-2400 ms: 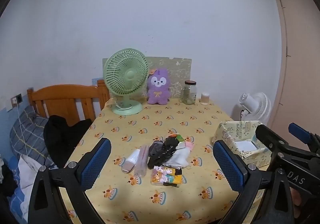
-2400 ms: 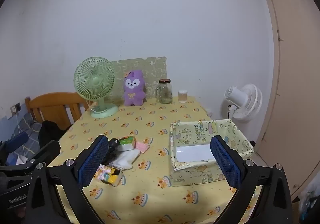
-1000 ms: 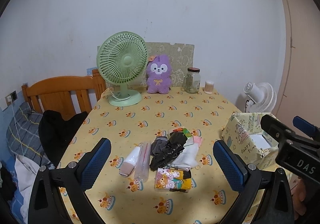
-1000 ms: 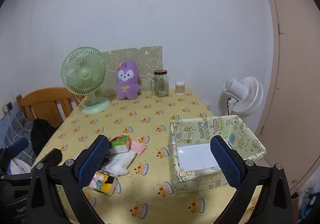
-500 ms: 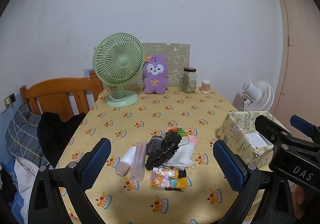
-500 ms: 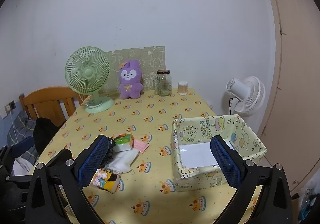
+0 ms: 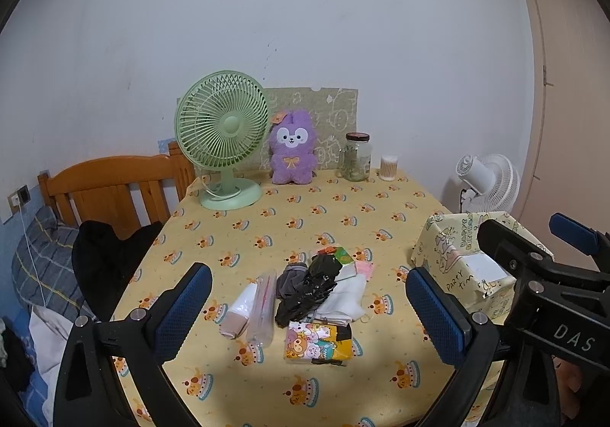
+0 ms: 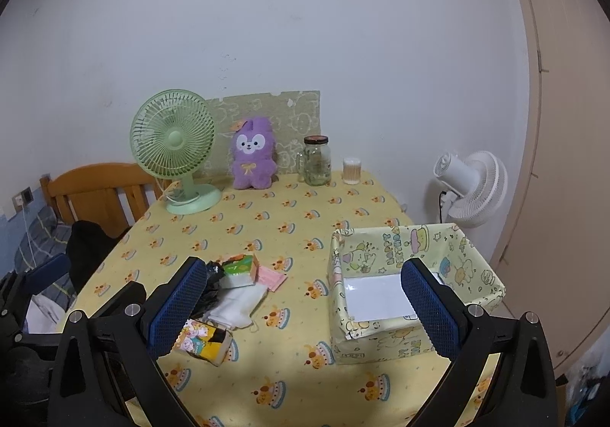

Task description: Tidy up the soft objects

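Between both wide-open hand-held grippers point(image 7: 307, 307) point(image 8: 303, 307), apart, lies the soft pile point(image 7: 316, 288).

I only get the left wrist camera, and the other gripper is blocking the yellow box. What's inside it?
Observer: The right wrist view looks straight in. The yellow box holds only a flat white sheet on its bottom, and no soft things.
Operator: Is the right gripper carrying anything?
Observer: No. The right gripper is open and empty, hanging above the table near the box.
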A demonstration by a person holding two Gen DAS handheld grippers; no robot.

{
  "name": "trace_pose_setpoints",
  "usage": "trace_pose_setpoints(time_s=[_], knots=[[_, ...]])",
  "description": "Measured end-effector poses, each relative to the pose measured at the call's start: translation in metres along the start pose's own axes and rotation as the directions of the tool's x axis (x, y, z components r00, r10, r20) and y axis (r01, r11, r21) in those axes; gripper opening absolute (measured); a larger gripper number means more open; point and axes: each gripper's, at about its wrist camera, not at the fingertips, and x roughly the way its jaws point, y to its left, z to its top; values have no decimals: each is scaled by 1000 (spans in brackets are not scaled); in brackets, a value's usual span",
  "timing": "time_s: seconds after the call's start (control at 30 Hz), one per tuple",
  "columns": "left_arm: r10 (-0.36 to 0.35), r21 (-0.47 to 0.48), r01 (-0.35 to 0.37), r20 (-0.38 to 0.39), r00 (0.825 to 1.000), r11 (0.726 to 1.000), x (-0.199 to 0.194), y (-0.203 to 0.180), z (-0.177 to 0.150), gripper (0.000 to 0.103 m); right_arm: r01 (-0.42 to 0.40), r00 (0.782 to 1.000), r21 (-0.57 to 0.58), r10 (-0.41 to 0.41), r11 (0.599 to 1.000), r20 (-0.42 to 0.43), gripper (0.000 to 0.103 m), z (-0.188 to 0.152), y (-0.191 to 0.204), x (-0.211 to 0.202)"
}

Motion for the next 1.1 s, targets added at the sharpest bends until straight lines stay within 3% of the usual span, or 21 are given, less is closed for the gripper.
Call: trace_pose_setpoints(time_s=[0.13,0.3,0.87,1.1], knots=[[7,-6,-6,7,1000,1000,0,2,-1,95,-13,1000,12,13,1000,-1,103,-1,2,3],[-3,23,3,4,1000,1000,6,2,-9,95,-22,1000,14,22,1000,-19,103,-4,7,13],[-72,11,75,-168,983,997,81,28,-30,84,-6,984,4,7,1000,-180,101,-27,40,83],[-23,-2,23,-236,971,1000,108,41,-42,84,-48,972,-41,37,998,-233,101,-36,63,109]])
